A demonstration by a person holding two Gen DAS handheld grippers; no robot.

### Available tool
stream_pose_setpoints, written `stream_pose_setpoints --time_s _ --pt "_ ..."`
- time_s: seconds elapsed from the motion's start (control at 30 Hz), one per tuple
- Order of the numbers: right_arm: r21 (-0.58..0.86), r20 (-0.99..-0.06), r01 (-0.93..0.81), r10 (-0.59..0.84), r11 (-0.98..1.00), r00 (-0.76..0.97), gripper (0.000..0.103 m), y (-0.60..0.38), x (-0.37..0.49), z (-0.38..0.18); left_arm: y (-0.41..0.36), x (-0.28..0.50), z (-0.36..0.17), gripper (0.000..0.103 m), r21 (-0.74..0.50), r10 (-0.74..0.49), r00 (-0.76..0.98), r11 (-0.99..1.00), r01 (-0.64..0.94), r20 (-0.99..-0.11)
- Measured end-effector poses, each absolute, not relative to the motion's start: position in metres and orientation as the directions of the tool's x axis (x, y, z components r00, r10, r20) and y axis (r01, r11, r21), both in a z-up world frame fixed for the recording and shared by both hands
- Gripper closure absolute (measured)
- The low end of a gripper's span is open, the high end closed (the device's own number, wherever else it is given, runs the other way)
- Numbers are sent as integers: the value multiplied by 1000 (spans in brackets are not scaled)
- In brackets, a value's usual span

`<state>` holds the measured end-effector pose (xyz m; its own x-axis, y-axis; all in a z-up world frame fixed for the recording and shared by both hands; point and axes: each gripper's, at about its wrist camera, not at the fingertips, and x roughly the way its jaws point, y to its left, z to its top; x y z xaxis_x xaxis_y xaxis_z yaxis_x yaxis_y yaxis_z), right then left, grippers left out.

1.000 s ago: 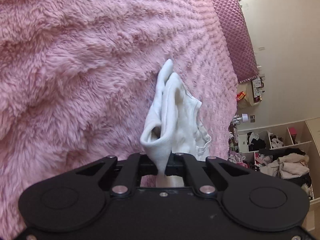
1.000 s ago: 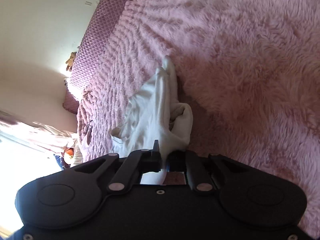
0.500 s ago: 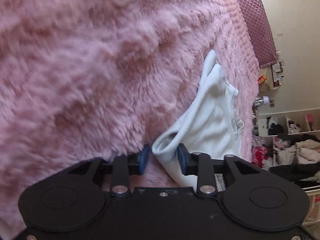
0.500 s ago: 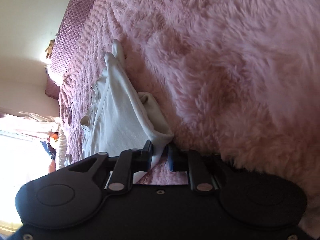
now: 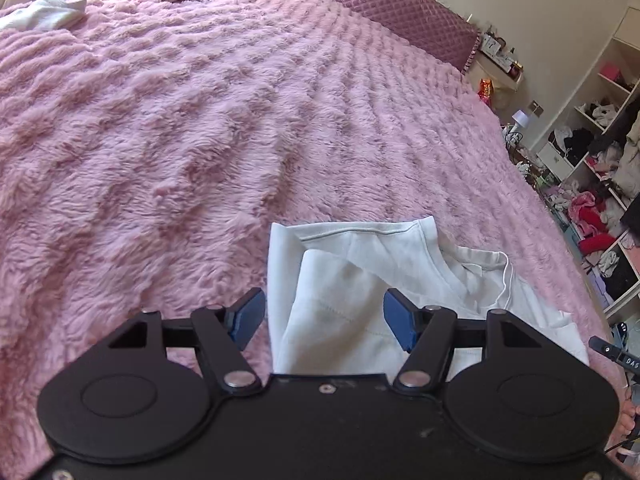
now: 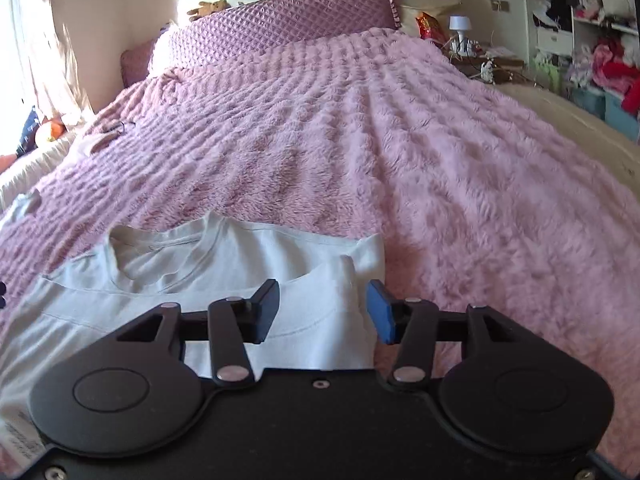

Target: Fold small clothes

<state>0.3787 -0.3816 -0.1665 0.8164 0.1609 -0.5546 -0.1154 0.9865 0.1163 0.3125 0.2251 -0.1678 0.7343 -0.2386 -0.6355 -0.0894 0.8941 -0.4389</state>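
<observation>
White shirt [image 5: 344,280] lies flat, partly folded, on pink blanket [image 5: 180,140]. Left gripper [image 5: 324,314] released, jaws spread. Right gripper [image 6: 324,306] likewise released above shirt.

Both wrist views look low along the bed [image 5: 200,128] toward the headboard [image 6: 280,28], seemingly sharing the shirt [image 5: 340,280].

The left gripper [image 5: 324,316] is seen as a matte black body filling the bottom of the frame, with two round raised discs at lower left and lower right. Angled black link arms are fastened by silver rivets, and a small screw is set at centre. The fingers [image 5: 247,314] are faced with blue pads. The right gripper [image 6: 322,310] is built alike (one pad [image 6: 380,312] looks bright blue, the other shadowed). Pale dust specks are visible on both housings.
</observation>
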Motion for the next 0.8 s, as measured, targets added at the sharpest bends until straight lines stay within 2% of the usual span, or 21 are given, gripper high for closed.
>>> stream_pose_setpoints --time_s 0.23,0.37,0.43,0.47,0.5,0.53,0.57,0.6,0.63,0.8 --pt "147 -604 -97 167 984 780 58 -384 409 -184 213 344 -182 38 -430 -241 709 898 -97 -663" --pt "172 -620 -110 194 979 760 69 -381 407 -191 207 353 -189 40 -409 -236 689 908 -96 -686" --pt "168 -620 -112 193 979 761 69 -380 406 -191 205 356 -192 46 -399 -230 684 912 -98 -693" --pt "165 -620 -114 193 980 760 70 -378 406 -191 204 356 -193 54 -396 -225 683 912 -103 -695" --pt "160 -622 -114 190 980 760 78 -377 406 -191 205 355 -194 64 -403 -226 685 909 -109 -693" --pt "153 -623 -109 182 982 761 83 -376 406 -191 206 355 -195 68 -419 -226 691 900 -121 -686" --pt "155 -618 -108 182 982 765 86 -375 406 -190 207 353 -196 76 -432 -220 702 892 -137 -677" --pt "160 -609 -108 184 981 771 89 -375 404 -188 209 351 -196 92 -442 -219 713 886 -141 -666" --pt "166 -596 -106 185 980 781 90 -375 403 -186 211 349 -195 96 -451 -219 727 882 -138 -651" --pt "207 -518 -119 212 971 829 93 -371 401 -170 221 337 -178 102 -465 -153 812 871 -159 -563"
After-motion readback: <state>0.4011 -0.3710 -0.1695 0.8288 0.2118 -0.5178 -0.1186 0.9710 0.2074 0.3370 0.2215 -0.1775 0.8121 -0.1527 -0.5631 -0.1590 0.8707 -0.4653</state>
